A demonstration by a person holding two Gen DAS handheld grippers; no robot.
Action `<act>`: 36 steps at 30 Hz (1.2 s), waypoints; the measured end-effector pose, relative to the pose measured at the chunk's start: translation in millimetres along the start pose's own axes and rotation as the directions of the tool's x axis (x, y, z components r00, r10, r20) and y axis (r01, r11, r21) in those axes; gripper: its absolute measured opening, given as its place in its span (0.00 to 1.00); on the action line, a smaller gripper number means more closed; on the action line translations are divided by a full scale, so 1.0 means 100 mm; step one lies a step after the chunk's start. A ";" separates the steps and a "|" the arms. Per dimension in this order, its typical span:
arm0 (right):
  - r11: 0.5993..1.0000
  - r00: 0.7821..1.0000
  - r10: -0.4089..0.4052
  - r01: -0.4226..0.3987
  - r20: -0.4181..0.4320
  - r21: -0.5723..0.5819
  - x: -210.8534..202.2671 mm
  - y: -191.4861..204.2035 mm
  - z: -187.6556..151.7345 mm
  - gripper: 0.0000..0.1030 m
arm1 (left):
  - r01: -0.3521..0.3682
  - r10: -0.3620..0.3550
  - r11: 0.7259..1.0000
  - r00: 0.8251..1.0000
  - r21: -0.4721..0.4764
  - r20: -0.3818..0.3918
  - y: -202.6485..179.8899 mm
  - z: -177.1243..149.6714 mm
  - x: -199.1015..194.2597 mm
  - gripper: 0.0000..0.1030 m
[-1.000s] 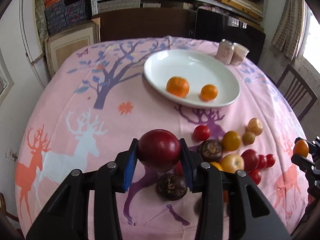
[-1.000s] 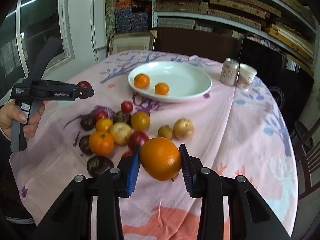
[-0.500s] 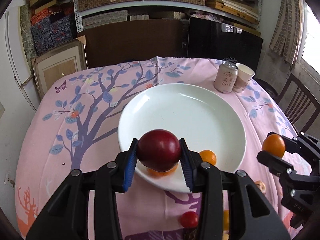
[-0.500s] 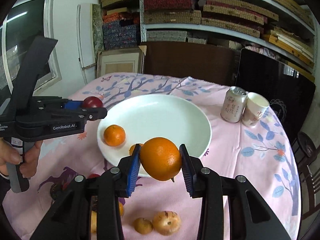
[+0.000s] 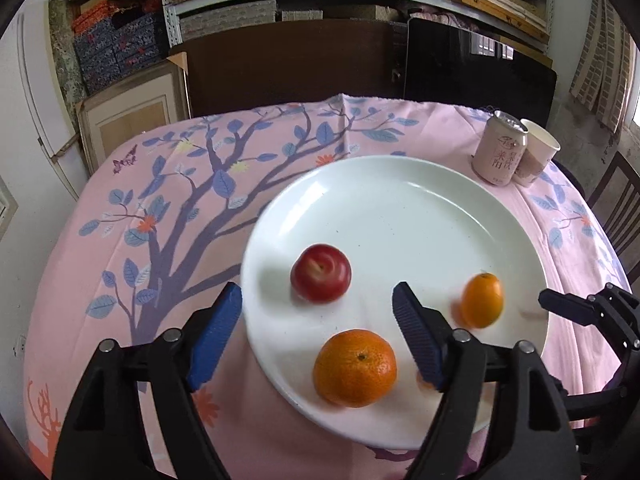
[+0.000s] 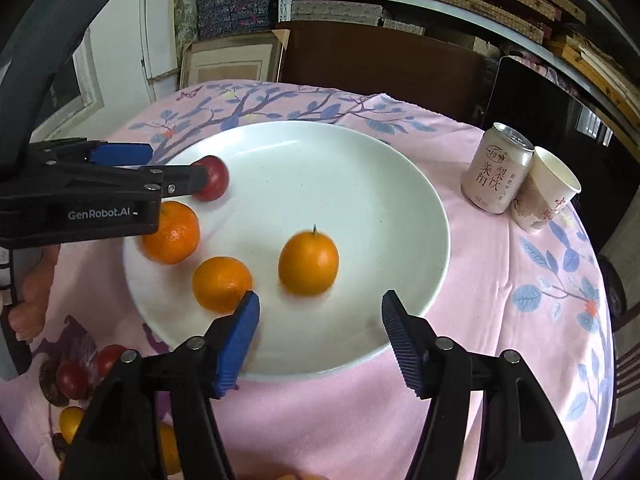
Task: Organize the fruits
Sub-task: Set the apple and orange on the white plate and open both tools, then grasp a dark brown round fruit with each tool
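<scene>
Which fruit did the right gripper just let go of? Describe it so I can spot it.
Find the white plate on the pink tablecloth. Four fruits lie on it: the one nearest the open right gripper is the stemmed orange, smoother and taller than the two mandarins to its left.

Left gripper (image 6: 176, 176) body, side face, right wrist view: "GenRobot.AI" in white letters
Can (image 6: 497, 169), ahead and right of the right gripper (image 6: 320, 320), beyond the plate (image 6: 420, 208): Chinese characters, large ones reading "梨饮" and "来伊"; small print not legible
Paper cup (image 6: 544, 194), touching the can's right side: red marks, not legible
</scene>
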State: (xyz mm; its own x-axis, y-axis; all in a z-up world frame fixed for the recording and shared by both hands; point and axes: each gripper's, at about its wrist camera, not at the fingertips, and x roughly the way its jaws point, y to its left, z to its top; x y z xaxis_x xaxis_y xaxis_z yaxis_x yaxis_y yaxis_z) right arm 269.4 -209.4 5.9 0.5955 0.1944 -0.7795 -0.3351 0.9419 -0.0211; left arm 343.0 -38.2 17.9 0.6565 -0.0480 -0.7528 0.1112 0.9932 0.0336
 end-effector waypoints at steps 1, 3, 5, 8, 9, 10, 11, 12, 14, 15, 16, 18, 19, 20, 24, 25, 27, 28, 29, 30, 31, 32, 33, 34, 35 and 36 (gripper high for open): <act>1.000 1.000 0.010 -0.010 0.008 0.019 -0.06 -0.03 -0.02 0.62 | 0.002 -0.002 1.000 1.000 -0.008 0.007 0.02 -0.01 -0.07 0.74; 0.999 1.000 0.021 -0.022 0.021 0.032 -0.23 -0.06 -0.07 0.62 | 0.018 -0.017 0.999 1.000 -0.033 0.020 0.08 -0.04 -0.23 0.74; 0.999 0.999 0.024 -0.026 0.032 0.045 -0.40 -0.09 -0.15 0.62 | 0.021 -0.019 0.998 0.999 -0.052 0.032 0.15 -0.10 -0.41 0.75; 0.996 0.998 0.039 -0.042 0.043 0.080 -0.65 -0.15 -0.31 0.63 | 0.035 -0.030 0.996 0.998 -0.079 0.054 0.24 -0.27 -0.69 0.77; 0.995 0.998 0.037 -0.041 0.049 0.088 -0.74 -0.16 -0.38 0.63 | 0.037 -0.031 0.995 0.998 -0.091 0.060 0.28 -0.34 -0.78 0.78; 0.995 0.998 0.034 -0.039 0.054 0.096 -0.82 -0.17 -0.45 0.63 | 0.041 -0.035 0.994 0.997 -0.102 0.063 0.30 -0.42 -0.87 0.78; 0.994 0.998 0.035 -0.041 0.056 0.101 -0.89 -0.17 -0.52 0.63 | 0.051 -0.044 0.992 0.997 -0.112 0.065 0.33 -0.51 -0.95 0.78; 0.993 0.998 0.038 -0.044 0.056 0.105 -0.96 -0.16 -0.60 0.63 | 0.057 -0.049 0.991 0.997 -0.118 0.066 0.35 -0.60 -1.02 0.78; 0.992 0.997 0.035 -0.042 0.063 0.116 -1.10 -0.14 -0.75 0.63 | 0.055 -0.047 0.991 0.996 -0.119 0.069 0.37 -0.80 -1.16 0.79; 0.991 0.997 0.039 -0.047 0.065 0.122 -1.16 -0.12 -0.84 0.63 | 0.052 -0.044 0.992 0.997 -0.116 0.070 0.38 -0.90 -1.22 0.79; 0.991 0.997 0.045 -0.053 0.065 0.126 -1.21 -0.11 -0.92 0.63 | 0.047 -0.039 0.993 0.997 -0.110 0.070 0.38 -1.00 -1.27 0.79; 0.989 0.997 0.051 -0.059 0.065 0.134 -1.30 -0.06 -1.08 0.63 | 0.036 -0.029 0.994 0.997 -0.099 0.066 0.38 -1.18 -1.35 0.79; 0.989 0.997 0.054 -0.062 0.062 0.135 -1.33 -0.03 -1.14 0.63 | 0.033 -0.028 0.995 0.998 -0.096 0.061 0.38 -1.27 -1.38 0.79; 0.989 0.997 0.059 -0.066 0.057 0.135 -1.35 0.00 -1.21 0.63 | 0.035 -0.030 0.995 0.998 -0.095 0.054 0.39 -1.35 -1.40 0.79; 0.988 0.996 0.081 -0.086 0.041 0.130 -1.43 0.17 -1.42 0.63 | 0.037 -0.034 0.994 0.999 -0.101 0.035 0.42 -1.61 -1.47 0.79; 0.988 0.995 0.092 -0.096 0.038 0.121 -1.46 0.22 -1.46 0.63 | 0.037 -0.033 0.994 0.999 -0.104 0.032 0.43 -1.67 -1.49 0.79; 0.987 0.992 0.120 -0.122 0.032 0.105 -1.48 0.34 -1.53 0.63 | 0.044 -0.041 0.993 0.999 -0.110 0.023 0.45 -1.75 -1.50 0.79; 0.987 0.991 0.132 -0.134 0.024 0.094 -1.48 0.41 -1.55 0.63 | 0.046 -0.044 0.992 0.999 -0.116 0.018 0.46 -1.79 -1.50 0.79; 0.986 0.989 0.145 -0.146 0.013 0.079 -1.47 0.48 -1.57 0.63 | 0.047 -0.046 0.991 0.999 -0.122 0.013 0.47 -1.83 -1.50 0.79; 0.985 0.987 0.159 -0.159 0.001 0.065 -1.46 0.56 -1.59 0.63 | 0.048 -0.047 0.991 0.999 -0.124 0.007 0.48 -1.86 -1.49 0.79; 0.984 0.985 0.172 -0.171 -0.011 0.048 -1.45 0.64 -1.61 0.63 | 0.048 -0.048 0.991 0.999 -0.125 0.002 0.48 -1.89 -1.49 0.79; 0.983 0.983 0.184 -0.183 -0.022 0.028 -1.43 0.72 -1.63 0.63 | 0.048 -0.048 0.991 0.999 -0.126 -0.002 0.48 -1.91 -1.49 0.79; 0.981 0.981 0.193 -0.193 -0.033 0.007 -1.41 0.80 -1.64 0.63 | 0.046 -0.047 0.991 0.999 -0.123 -0.004 0.49 -1.93 -1.49 0.79; 0.979 0.979 0.201 -0.201 -0.044 -0.014 -1.39 0.88 -1.64 0.63 | 0.045 -0.046 0.992 0.999 -0.117 -0.007 0.49 -1.95 -1.48 0.79; 0.978 0.977 0.204 -0.206 -0.054 -0.035 -1.37 0.96 -1.64 0.63 | 0.042 -0.043 0.993 0.999 -0.108 -0.011 0.48 -1.96 -1.48 0.79; 0.976 0.976 0.205 -0.209 -0.066 -0.058 -1.34 1.04 -1.64 0.62 | 0.037 -0.038 0.994 0.999 -0.102 -0.015 0.48 -1.98 -1.47 0.79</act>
State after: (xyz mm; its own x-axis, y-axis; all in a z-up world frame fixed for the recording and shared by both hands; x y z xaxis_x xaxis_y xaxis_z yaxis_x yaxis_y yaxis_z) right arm 35.6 -182.1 5.5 0.4645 0.3651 -0.8068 -0.4937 0.8631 0.1063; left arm 104.6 37.5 0.2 0.6404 -0.0845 -0.7634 0.0587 0.9964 -0.0610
